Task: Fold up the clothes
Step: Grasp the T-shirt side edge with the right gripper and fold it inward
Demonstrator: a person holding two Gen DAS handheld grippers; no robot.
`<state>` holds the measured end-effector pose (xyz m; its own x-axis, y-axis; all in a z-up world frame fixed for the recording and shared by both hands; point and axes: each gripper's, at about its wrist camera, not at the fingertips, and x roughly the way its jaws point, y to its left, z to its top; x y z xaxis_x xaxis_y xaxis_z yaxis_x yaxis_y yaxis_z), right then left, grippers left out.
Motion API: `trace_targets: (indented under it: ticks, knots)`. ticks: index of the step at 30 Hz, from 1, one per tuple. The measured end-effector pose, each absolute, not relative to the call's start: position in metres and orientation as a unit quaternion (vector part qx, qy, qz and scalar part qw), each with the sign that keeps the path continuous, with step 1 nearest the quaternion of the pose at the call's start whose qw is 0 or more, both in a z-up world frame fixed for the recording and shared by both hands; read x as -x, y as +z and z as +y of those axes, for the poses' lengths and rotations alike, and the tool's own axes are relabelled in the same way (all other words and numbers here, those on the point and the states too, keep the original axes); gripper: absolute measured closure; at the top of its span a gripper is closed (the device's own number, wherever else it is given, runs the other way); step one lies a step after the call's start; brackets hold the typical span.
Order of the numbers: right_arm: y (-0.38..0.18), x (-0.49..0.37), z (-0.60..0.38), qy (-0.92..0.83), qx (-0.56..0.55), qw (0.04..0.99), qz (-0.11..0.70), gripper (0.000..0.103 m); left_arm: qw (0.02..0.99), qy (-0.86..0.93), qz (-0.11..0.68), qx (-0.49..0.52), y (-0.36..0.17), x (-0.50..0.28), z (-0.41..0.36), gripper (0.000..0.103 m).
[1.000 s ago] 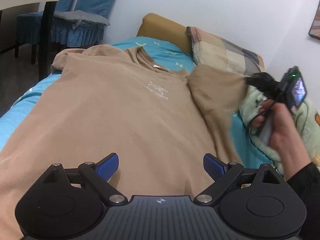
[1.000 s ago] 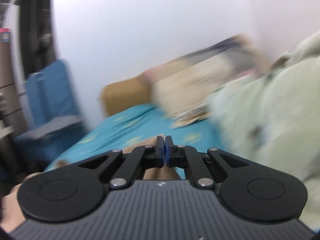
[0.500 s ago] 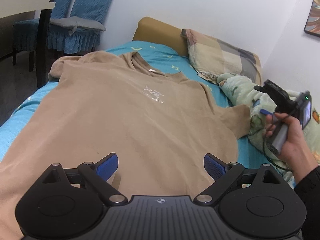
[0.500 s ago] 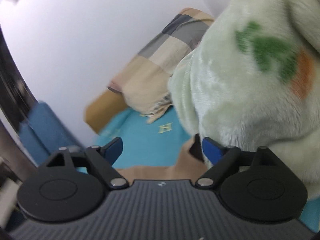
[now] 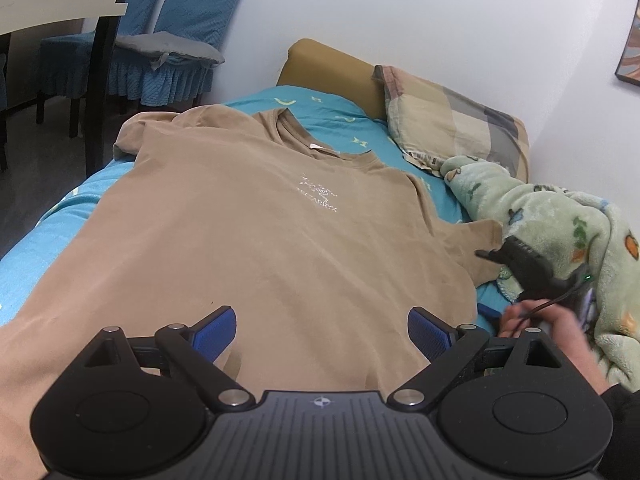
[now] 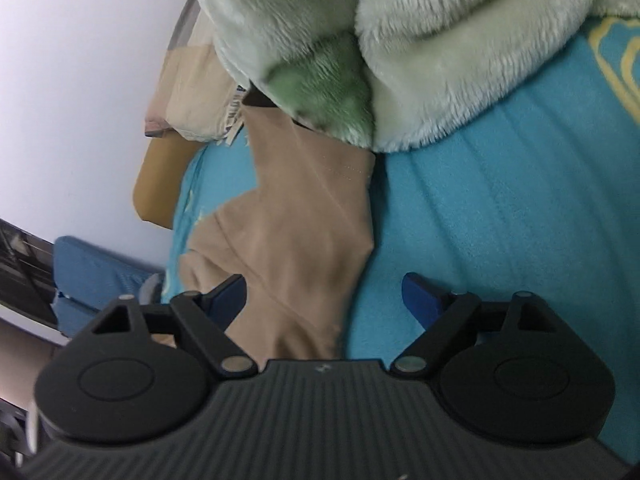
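Observation:
A tan T-shirt (image 5: pixel 248 232) lies spread face up on the bed, collar toward the headboard, white print on the chest. My left gripper (image 5: pixel 320 326) hovers open over its lower hem, nothing between the blue pads. The shirt's right sleeve (image 6: pixel 308 216) lies flat on the blue sheet, its cuff partly tucked under the green blanket. My right gripper (image 6: pixel 324 292) stands open just over that sleeve, empty. From the left wrist view the right gripper (image 5: pixel 532 268) shows beside the sleeve, held by a hand (image 5: pixel 548 328).
A fluffy green blanket (image 5: pixel 560 224) is heaped along the bed's right side against the wall. A plaid pillow (image 5: pixel 448 116) leans on the tan headboard (image 5: pixel 320 56). Blue-covered chairs (image 5: pixel 160 48) and a dark table leg (image 5: pixel 96 96) stand left of the bed.
The right gripper opened and let the sleeve drop flat onto the sheet, then sank down toward it. The left gripper stayed open over the hem, rising slightly.

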<state>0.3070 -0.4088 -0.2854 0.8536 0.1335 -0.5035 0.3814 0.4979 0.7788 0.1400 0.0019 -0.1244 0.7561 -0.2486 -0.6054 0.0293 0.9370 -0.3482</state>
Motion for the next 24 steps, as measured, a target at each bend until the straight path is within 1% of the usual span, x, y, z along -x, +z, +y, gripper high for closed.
trace_targets:
  ticks: [8, 9, 10, 11, 13, 16, 17, 18, 19, 21, 24]
  knots:
    - [-0.293, -0.350, -0.400, -0.070, -0.405, 0.887, 0.211, 0.016, 0.916, -0.064, 0.359, 0.170, -0.132, -0.150, 0.002, 0.008]
    - [-0.294, -0.357, -0.404, -0.064, -0.406, 0.888, 0.204, 0.018, 0.913, -0.062, 0.363, 0.175, -0.134, -0.153, 0.002, 0.008]
    - [-0.295, -0.362, -0.409, -0.062, -0.408, 0.889, 0.196, 0.023, 0.911, -0.059, 0.366, 0.181, -0.135, -0.156, 0.003, 0.008]
    - [-0.296, -0.362, -0.417, -0.069, -0.416, 0.888, 0.186, 0.030, 0.908, -0.057, 0.370, 0.187, -0.137, -0.159, 0.004, 0.007]
    - [-0.297, -0.371, -0.427, -0.080, -0.424, 0.885, 0.175, 0.041, 0.903, -0.051, 0.377, 0.199, -0.140, -0.165, 0.005, 0.007]
    - [-0.293, -0.397, -0.428, -0.069, -0.406, 0.893, 0.180, 0.043, 0.898, -0.037, 0.388, 0.205, -0.147, -0.180, 0.007, 0.007]
    - [-0.288, -0.403, -0.425, -0.069, -0.389, 0.899, 0.190, 0.062, 0.897, -0.033, 0.390, 0.204, -0.148, -0.183, 0.006, 0.007]
    - [-0.282, -0.407, -0.421, -0.072, -0.362, 0.908, 0.198, 0.093, 0.898, -0.031, 0.389, 0.204, -0.147, -0.185, 0.006, 0.007]
    - [-0.275, -0.409, -0.416, -0.075, -0.333, 0.918, 0.202, 0.095, 0.898, -0.028, 0.388, 0.204, -0.147, -0.188, 0.006, 0.007]
    - [-0.254, -0.404, -0.406, -0.082, -0.270, 0.941, 0.187, 0.095, 0.901, -0.027, 0.383, 0.203, -0.143, -0.188, 0.007, 0.008]
    - [-0.217, -0.389, -0.404, -0.106, -0.230, 0.955, 0.156, 0.095, 0.905, -0.021, 0.375, 0.200, -0.131, -0.183, 0.013, 0.009]
